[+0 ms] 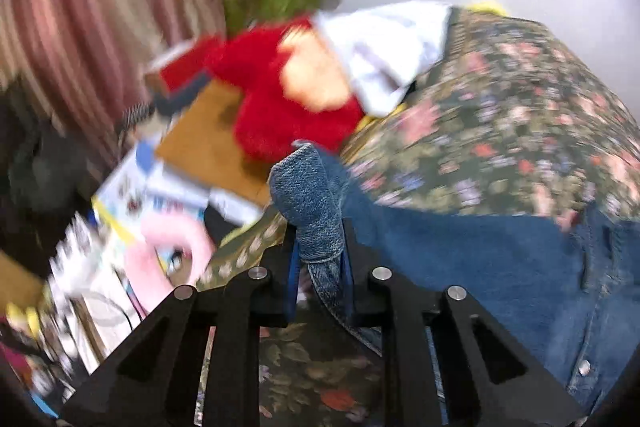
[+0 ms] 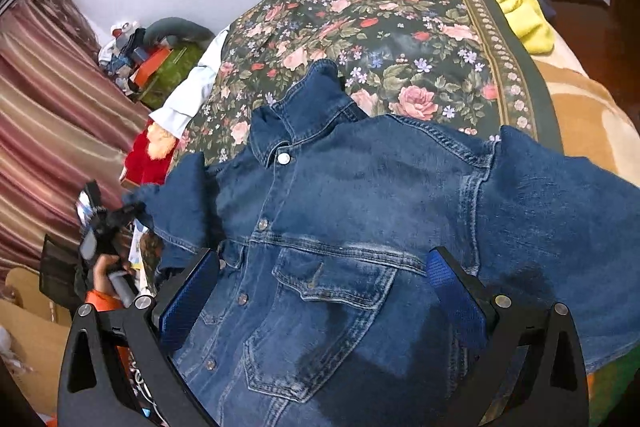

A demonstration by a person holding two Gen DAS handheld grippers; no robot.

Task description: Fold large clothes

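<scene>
Floral bedspread (image 2: 400,27); left gripper (image 1: 320,247) tilted down, jaws seemingly pinching denim jacket (image 2: 360,227) sleeve.

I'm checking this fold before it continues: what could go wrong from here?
1. The left gripper pinches only the sleeve cuff; heavy denim might slip out.
2. The right gripper is open above the denim jacket, so pulling may drag it.
3. The sleeve hangs at the floral bedspread edge, near clutter.
</scene>
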